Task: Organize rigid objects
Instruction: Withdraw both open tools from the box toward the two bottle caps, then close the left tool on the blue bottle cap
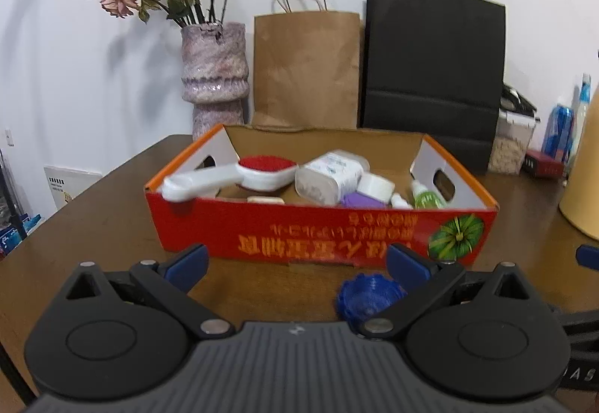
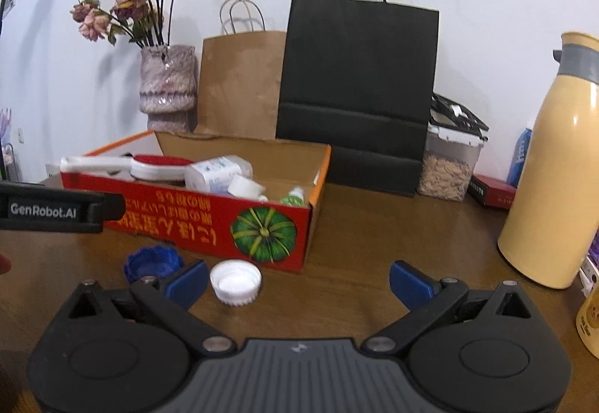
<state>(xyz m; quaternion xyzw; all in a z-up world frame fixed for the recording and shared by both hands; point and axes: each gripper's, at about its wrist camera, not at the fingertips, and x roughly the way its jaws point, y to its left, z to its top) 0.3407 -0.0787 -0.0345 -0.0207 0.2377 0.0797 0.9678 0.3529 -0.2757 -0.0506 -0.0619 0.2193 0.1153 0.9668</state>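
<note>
**Nearby, two loose caps lay in front of one red box**

Both grippers hovered low over the brown wooden table [image 2: 355, 226], each with jaws spread wide and nothing between them. The left gripper [image 1: 297, 263] faced the box head-on; the right gripper [image 2: 298, 280] sat further to the right.

Two loose items rested on the table just before the box: one blue ridged plastic cap [image 1: 365, 295], close to the left gripper's right finger, and one white ribbed bottle cap [image 2: 235, 281], lying open side up beside the right gripper's left finger.

Behind them stood one red cardboard box printed with a green pumpkin [image 1: 322, 229]. Inside it lay one white-handled brush with a red pad [image 1: 239, 175], its handle hanging over the left rim, one white rectangular container [image 1: 331, 177], one purple block [image 1: 361, 199] and one small green dropper bottle [image 1: 426, 196], among other white pieces too blurred to count.

To the right stood one tall cream flask [image 2: 550, 166]. Against the wall stood one mottled pink vase of dried roses [image 1: 215, 76], one brown paper bag [image 1: 305, 69], one black paper bag [image 1: 434, 69] and one clear lidded tub of flakes [image 2: 449, 166].
</note>
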